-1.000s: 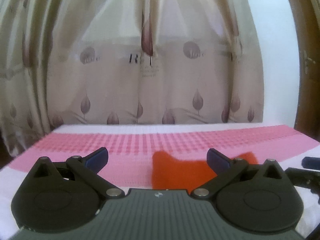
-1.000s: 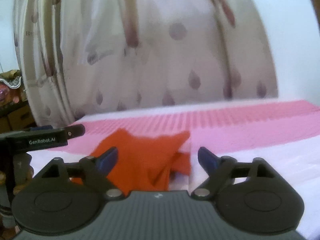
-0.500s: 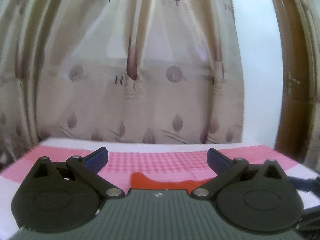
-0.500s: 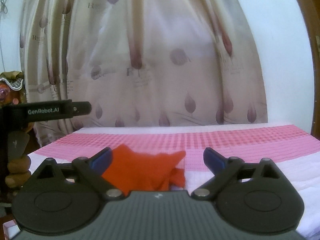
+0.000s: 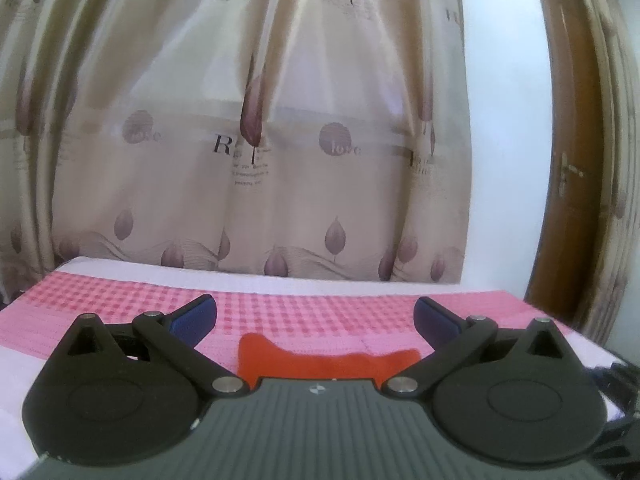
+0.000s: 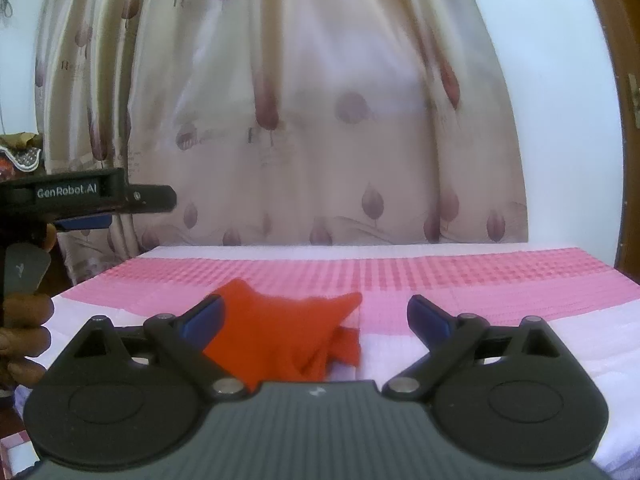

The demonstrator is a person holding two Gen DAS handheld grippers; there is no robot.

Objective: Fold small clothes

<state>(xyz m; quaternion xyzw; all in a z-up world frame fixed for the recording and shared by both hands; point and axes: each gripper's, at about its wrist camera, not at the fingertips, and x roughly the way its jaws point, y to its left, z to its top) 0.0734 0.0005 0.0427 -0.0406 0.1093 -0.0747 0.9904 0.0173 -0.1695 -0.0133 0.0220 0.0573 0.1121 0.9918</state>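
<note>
A small orange-red garment [image 6: 280, 336] lies crumpled on the pink checked cloth [image 6: 480, 276] of the table. In the left wrist view only its far edge [image 5: 320, 362] shows above the gripper body. My left gripper [image 5: 316, 318] is open and empty, held above the garment. My right gripper [image 6: 314, 314] is open and empty, with the garment just ahead of its left finger. The left gripper also shows from the side in the right wrist view [image 6: 80, 196], raised at the far left.
A cream curtain with leaf prints [image 5: 260, 140] hangs behind the table. A brown wooden door [image 5: 572, 160] stands at the right. The table's white-clothed front part [image 6: 560, 340] lies to the right of the garment.
Both grippers have lifted and tilted up, so more curtain and less table shows. The garment has slid lower in both views. Both grippers stay open.
</note>
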